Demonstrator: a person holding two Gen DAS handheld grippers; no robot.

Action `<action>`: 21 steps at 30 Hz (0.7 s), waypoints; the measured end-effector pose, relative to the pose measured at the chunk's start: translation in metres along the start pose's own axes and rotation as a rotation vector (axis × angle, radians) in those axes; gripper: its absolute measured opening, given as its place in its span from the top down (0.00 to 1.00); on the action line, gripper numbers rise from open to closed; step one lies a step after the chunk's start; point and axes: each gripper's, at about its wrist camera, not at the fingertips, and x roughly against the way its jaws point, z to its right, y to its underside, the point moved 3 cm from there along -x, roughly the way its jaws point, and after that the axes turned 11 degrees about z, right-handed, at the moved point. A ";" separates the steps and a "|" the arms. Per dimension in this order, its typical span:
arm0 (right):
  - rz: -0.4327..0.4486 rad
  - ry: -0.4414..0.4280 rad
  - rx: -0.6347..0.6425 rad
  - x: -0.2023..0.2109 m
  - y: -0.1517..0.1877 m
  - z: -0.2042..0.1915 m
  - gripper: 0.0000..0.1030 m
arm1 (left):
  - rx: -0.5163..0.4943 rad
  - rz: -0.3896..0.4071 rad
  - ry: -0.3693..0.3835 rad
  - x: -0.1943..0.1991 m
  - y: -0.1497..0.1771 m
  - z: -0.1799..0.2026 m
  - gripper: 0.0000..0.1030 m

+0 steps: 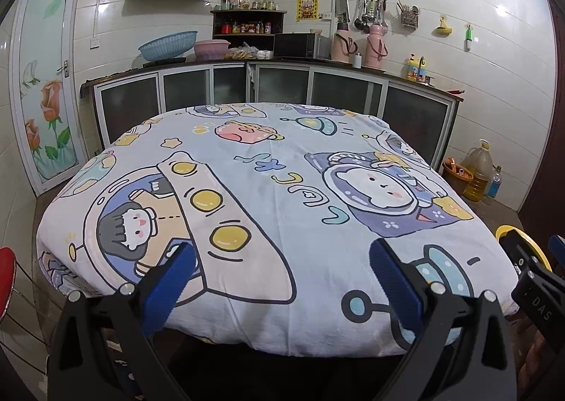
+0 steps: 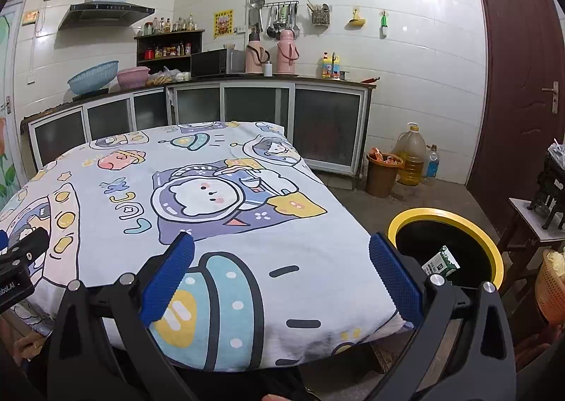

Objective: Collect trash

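- My left gripper (image 1: 282, 259) hangs level over the near edge of the table (image 1: 282, 189), jaws spread wide with nothing between the blue pads.
- My right gripper (image 2: 282, 259) sits the same way at the table's near right corner, jaws also wide apart and empty; its right finger crosses in front of the bin (image 2: 445, 245).
- In the left wrist view the right gripper's black body pokes in at the right of the table, cut off by the frame, and it hides most of the bin's yellow rim.
- The bin stands on the floor just right of the table; a green-and-white carton (image 2: 440, 261) lies inside it, leaning on the near wall, its lower part hidden behind my finger.
- The table's cartoon-print cloth is bare in both views.
- Beyond the table's far right corner, a brown bucket (image 2: 383, 173) with orange scraps, a big oil jug (image 2: 411, 154) and a small bottle sit against the wall; I cannot read their labels.
- Behind the table runs the counter (image 2: 197, 83), its small items too tiny to make out.
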 end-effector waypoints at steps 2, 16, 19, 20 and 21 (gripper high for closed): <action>-0.002 0.001 -0.003 -0.001 0.000 0.001 0.08 | -0.003 0.003 0.000 -0.001 0.000 0.001 0.08; -0.005 -0.005 -0.008 -0.002 0.001 0.002 0.08 | -0.015 0.009 0.009 0.002 0.000 0.005 0.08; -0.004 -0.007 -0.008 -0.002 0.002 0.002 0.08 | -0.017 0.010 0.010 0.002 0.000 0.006 0.08; -0.004 -0.007 -0.008 -0.002 0.002 0.002 0.08 | -0.017 0.009 0.011 0.002 0.000 0.006 0.08; -0.005 -0.006 -0.008 -0.002 0.002 0.002 0.08 | -0.016 0.009 0.012 0.002 0.000 0.006 0.08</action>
